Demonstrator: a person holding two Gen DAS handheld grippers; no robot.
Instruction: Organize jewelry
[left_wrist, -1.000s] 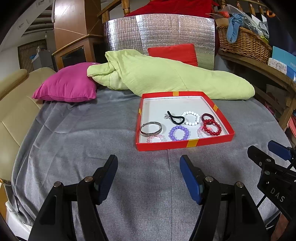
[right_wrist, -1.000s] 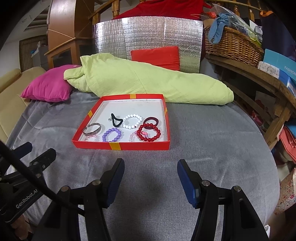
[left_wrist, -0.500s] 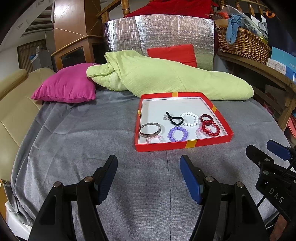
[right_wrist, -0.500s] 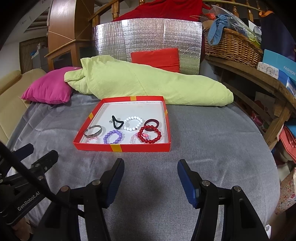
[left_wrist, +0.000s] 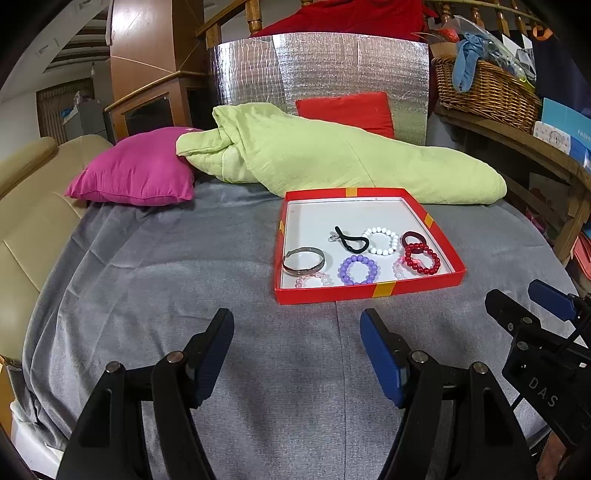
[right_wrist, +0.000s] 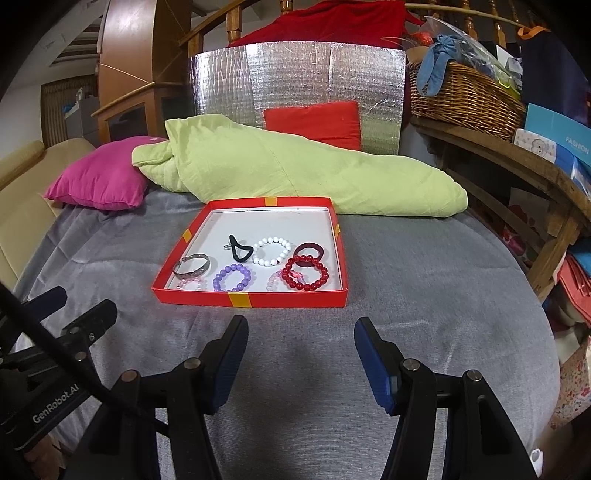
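Both the left gripper (left_wrist: 297, 334) and right gripper (right_wrist: 301, 341) hover spread and empty over grey cloth (left_wrist: 166, 295). Beaded bracelets (right_wrist: 304, 273) lie in the shallow red cardboard tray (right_wrist: 258, 299), a crumpled green quilt (right_wrist: 295, 173) just behind it.

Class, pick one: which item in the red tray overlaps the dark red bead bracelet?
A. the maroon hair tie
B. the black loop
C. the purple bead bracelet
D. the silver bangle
A: the maroon hair tie touches the red bead bracelet at its far edge, inside the tray.
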